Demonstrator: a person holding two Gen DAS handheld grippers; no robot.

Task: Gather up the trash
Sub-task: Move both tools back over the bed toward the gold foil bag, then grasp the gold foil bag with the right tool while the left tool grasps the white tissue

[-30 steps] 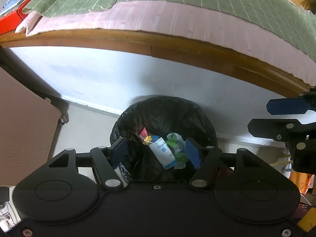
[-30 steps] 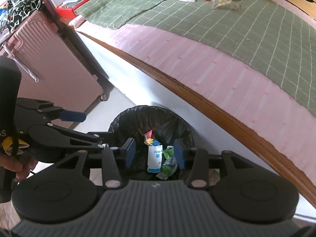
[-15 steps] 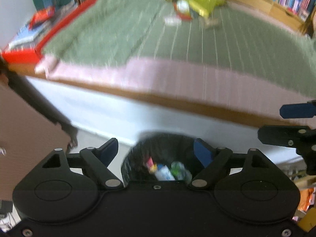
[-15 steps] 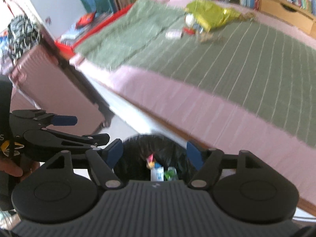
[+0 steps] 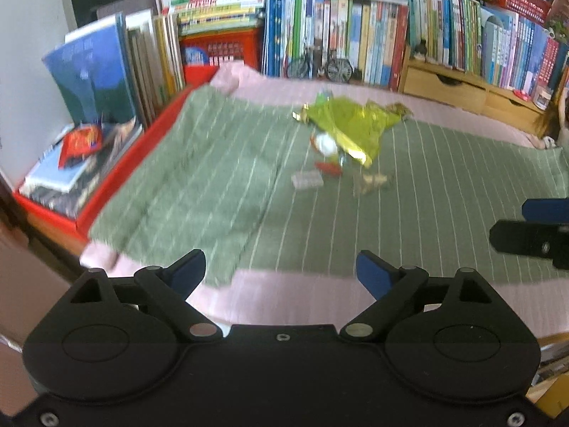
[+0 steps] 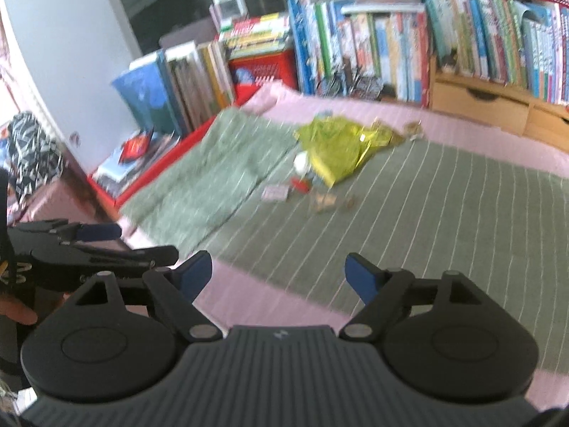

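Trash lies in a cluster far out on the green striped blanket (image 5: 220,185): a crumpled yellow-green foil bag (image 5: 350,124) (image 6: 334,146), a white ball-like scrap (image 5: 325,144) (image 6: 302,162), a red wrapper (image 5: 329,168) (image 6: 300,185), a small pale packet (image 5: 306,179) (image 6: 275,193) and tan scraps (image 5: 371,181) (image 6: 325,202). My left gripper (image 5: 281,270) stands open and empty over the bed's near pink edge. Beside it, my right gripper (image 6: 279,272) is also open and empty. Both are well short of the trash. The trash bin is out of view.
Bookshelves (image 5: 355,35) line the far side of the bed, with wooden drawers (image 5: 462,89) at right. A red tray of books (image 5: 71,178) borders the bed's left side. A hand (image 6: 17,311) holds the left gripper at the right wrist view's left edge.
Both grippers have swung up from the black bin to face the bed; the bin has dropped out of view. Their jaws have widened and the trash cluster on the blanket now shows.
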